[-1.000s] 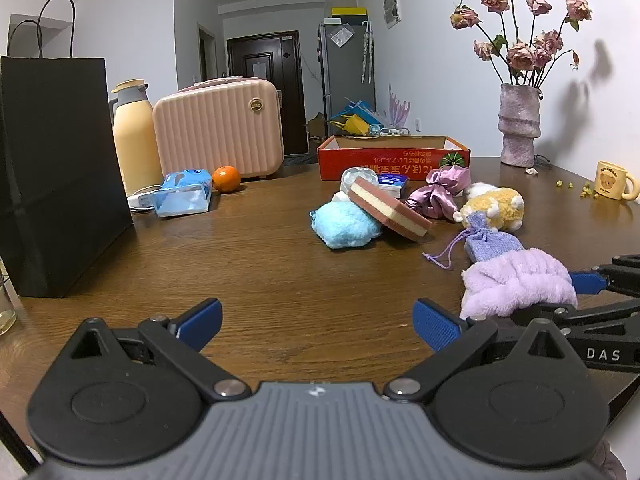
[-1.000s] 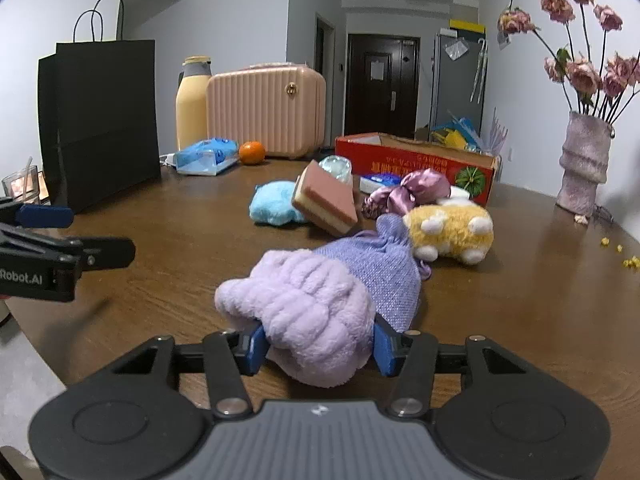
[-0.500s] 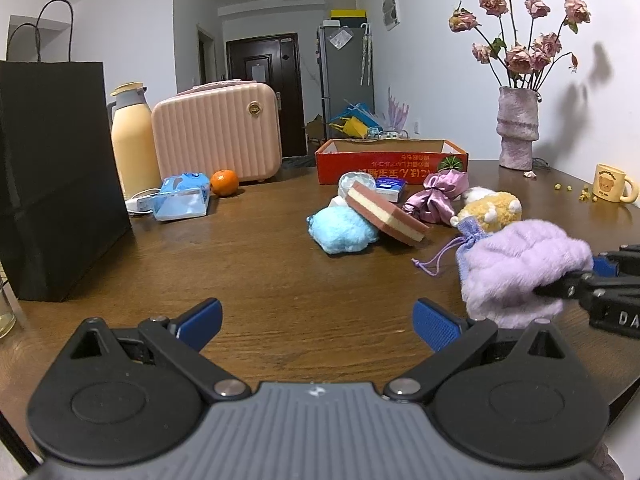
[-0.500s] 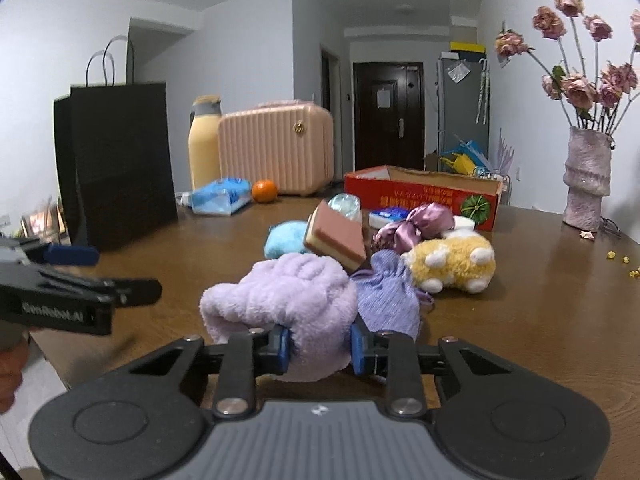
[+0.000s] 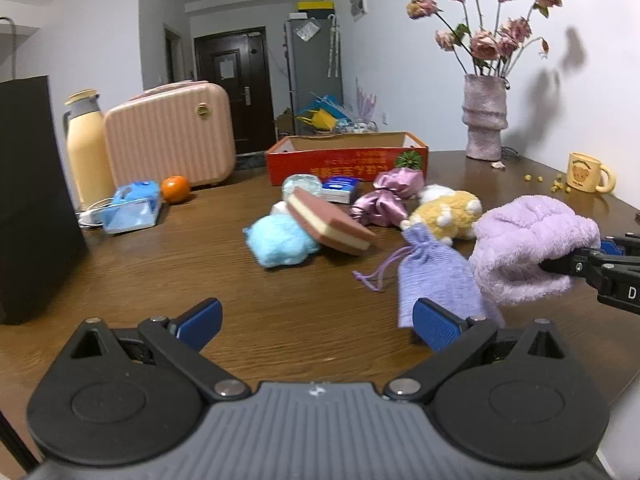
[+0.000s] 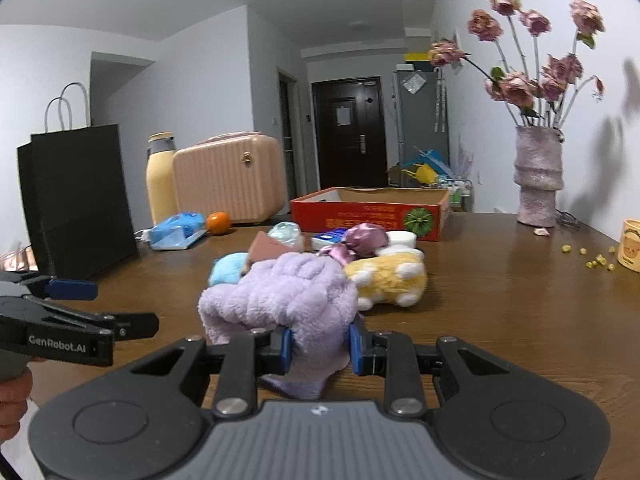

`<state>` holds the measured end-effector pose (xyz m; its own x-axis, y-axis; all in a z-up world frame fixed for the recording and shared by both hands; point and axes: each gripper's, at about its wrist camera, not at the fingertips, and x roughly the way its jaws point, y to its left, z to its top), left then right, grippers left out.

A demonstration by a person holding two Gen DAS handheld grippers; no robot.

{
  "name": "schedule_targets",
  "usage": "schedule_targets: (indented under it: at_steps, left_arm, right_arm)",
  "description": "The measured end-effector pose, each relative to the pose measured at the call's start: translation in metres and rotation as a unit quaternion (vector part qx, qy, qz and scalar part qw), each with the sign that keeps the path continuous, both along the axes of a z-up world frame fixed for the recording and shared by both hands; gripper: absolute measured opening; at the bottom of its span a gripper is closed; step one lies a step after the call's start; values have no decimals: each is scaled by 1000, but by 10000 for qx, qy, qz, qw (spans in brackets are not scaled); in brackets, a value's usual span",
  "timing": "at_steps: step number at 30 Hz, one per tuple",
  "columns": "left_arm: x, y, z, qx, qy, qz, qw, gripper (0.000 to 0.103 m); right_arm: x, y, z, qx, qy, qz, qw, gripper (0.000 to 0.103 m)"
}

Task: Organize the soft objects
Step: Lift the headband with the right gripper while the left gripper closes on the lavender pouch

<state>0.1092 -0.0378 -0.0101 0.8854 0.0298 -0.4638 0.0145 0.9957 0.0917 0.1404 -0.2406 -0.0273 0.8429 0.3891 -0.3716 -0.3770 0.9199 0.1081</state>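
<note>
— What does the right gripper (image 6: 318, 350) hold?
— One lilac plush headband (image 6: 288, 296), clamped between its pads above the table (image 6: 500, 320).
— And the left gripper (image 5: 316, 318)?
— Jaws spread, empty; one lavender drawstring pouch (image 5: 434, 276) lies just beyond its right finger.

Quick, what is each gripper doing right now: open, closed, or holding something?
Left gripper: open, holding nothing.
Right gripper: closed on the fluffy lilac headband.
</note>
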Motion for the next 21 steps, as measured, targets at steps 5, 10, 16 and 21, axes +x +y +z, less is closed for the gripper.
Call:
schedule_targets:
  at_steps: [5, 10, 16, 21]
  left_arm:
    - [16, -23, -2, 45, 122, -144, 9998, 103]
    - [33, -47, -7, 128, 247, -297, 9992, 103]
    - [53, -72, -16, 214, 451, -432, 9978, 103]
    - [69, -89, -22, 304, 604, -471, 9966, 103]
  right_arm:
    - [8, -18, -4, 70, 20, -153, 9999, 26]
    - [18, -37, -7, 123, 37, -286, 9995, 26]
    - [32, -59, -12, 157, 62, -392, 9991, 26]
    - [46, -72, -17, 196, 105, -429, 9988, 26]
